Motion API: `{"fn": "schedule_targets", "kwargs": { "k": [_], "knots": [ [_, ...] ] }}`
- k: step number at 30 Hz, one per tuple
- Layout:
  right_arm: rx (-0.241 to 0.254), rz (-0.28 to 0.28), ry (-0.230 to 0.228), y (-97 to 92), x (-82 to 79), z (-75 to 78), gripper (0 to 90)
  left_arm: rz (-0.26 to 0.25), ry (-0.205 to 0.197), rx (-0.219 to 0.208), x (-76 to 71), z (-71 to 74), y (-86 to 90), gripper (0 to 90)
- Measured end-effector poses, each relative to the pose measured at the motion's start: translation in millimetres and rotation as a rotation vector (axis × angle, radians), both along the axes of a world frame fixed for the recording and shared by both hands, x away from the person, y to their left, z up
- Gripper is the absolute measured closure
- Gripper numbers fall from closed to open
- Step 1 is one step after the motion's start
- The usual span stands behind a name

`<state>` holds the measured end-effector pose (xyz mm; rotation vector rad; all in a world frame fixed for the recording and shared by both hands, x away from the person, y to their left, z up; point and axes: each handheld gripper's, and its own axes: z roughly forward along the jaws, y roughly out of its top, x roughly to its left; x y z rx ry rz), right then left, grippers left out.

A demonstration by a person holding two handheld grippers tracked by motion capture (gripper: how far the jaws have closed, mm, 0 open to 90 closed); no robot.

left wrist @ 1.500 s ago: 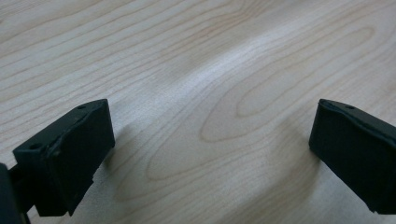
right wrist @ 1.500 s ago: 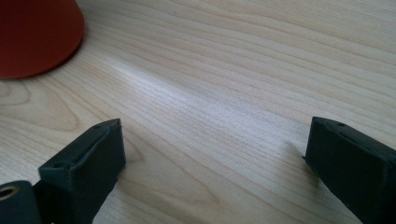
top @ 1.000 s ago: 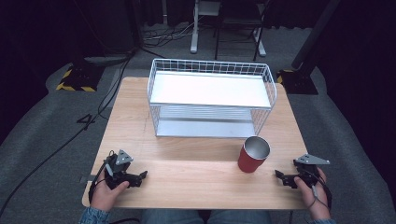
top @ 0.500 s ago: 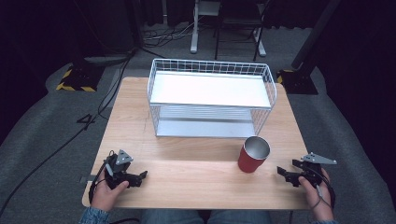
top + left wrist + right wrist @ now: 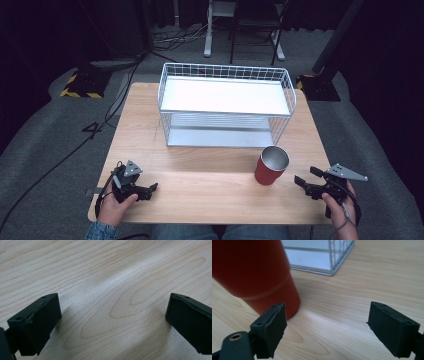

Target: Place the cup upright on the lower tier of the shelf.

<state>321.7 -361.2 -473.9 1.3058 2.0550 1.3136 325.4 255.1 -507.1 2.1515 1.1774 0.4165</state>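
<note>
Cups: one red cup [image 5: 271, 165]
Racks: one wire rack [image 5: 226, 106]
Grippers: left [image 5: 152, 189], right [image 5: 301, 180], both spread, empty
Surface: wood table [image 5: 210, 195]
Room: dark, grey floor [image 5: 45, 135]

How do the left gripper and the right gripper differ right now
The right gripper sits close beside the red cup; the left gripper has bare wooden table ahead. The right one's grey plate looks larger. Both are open, holding nothing, near the table's front edge.
</note>
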Motion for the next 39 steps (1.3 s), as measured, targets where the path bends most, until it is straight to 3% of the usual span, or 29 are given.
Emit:
{"fn": "schedule_targets", "kwargs": {
  "k": [8,12,22,27,39],
  "knots": [
    [0.041,0.082,-0.07,21.1,-10.7,1.8,15.7,0.0,0.0,0.0,0.0,0.0,0.0,0.5],
    [0.032,0.112,-0.083,31.7,-10.1,0.2,15.8,-0.002,0.0,0.001,0.1,0.1,0.1,0.6],
    [0.017,0.163,-0.083,53.8,-3.6,-8.6,15.7,-0.001,0.0,0.0,0.1,0.0,0.0,0.5],
    [-0.013,0.191,-0.071,66.8,3.9,-12.7,15.8,-0.003,0.0,0.002,0.2,0.1,0.1,0.5],
    [-0.051,0.209,-0.046,83.3,20.6,-17.3,15.8,-0.003,0.0,0.002,0.2,0.1,0.1,0.5]
  ]
}}
